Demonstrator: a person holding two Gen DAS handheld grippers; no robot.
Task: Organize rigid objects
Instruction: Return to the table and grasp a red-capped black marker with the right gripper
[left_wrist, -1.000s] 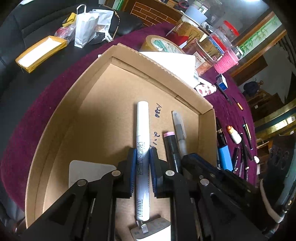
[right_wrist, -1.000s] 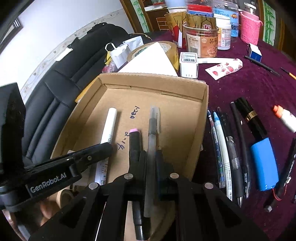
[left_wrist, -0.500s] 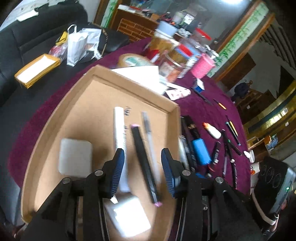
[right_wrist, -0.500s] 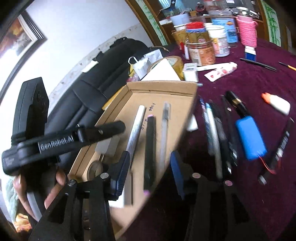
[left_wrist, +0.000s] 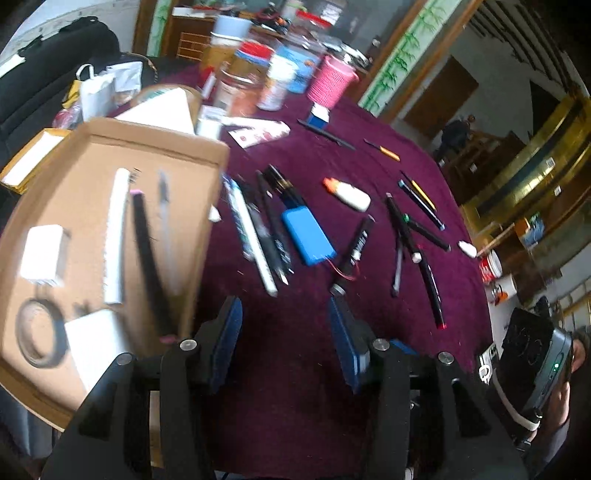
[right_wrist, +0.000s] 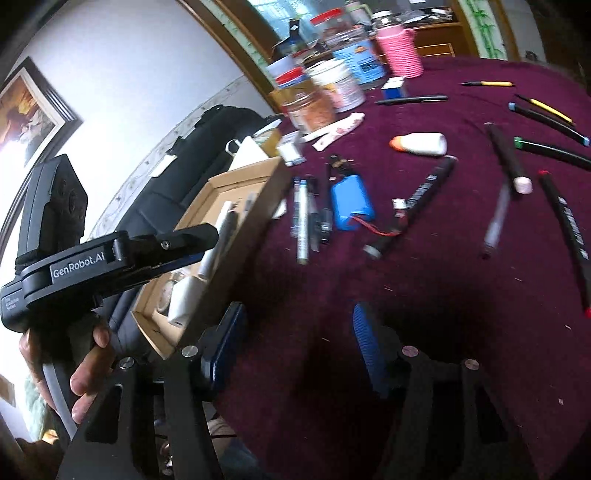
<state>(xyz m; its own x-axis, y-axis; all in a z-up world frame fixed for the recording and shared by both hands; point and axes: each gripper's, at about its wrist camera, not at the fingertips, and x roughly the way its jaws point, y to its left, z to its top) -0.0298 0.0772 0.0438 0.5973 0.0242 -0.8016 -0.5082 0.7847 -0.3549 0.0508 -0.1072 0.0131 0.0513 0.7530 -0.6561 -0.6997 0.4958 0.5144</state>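
A: Close in, left gripper (left_wrist: 284, 334) fingers apart, empty, above bare purple cloth (left_wrist: 303, 406). Right gripper (right_wrist: 297, 341) likewise spread, holding nothing.

B: Next pick?

A: Probably the pen cluster (left_wrist: 258, 236) at frame centre, beside the cardboard box (left_wrist: 207, 236). Straddle one pen only, fingers across its barrel.

B: Farther out?

A: Blue battery pack (left_wrist: 308, 236), then scattered markers (left_wrist: 410, 229) to the right.
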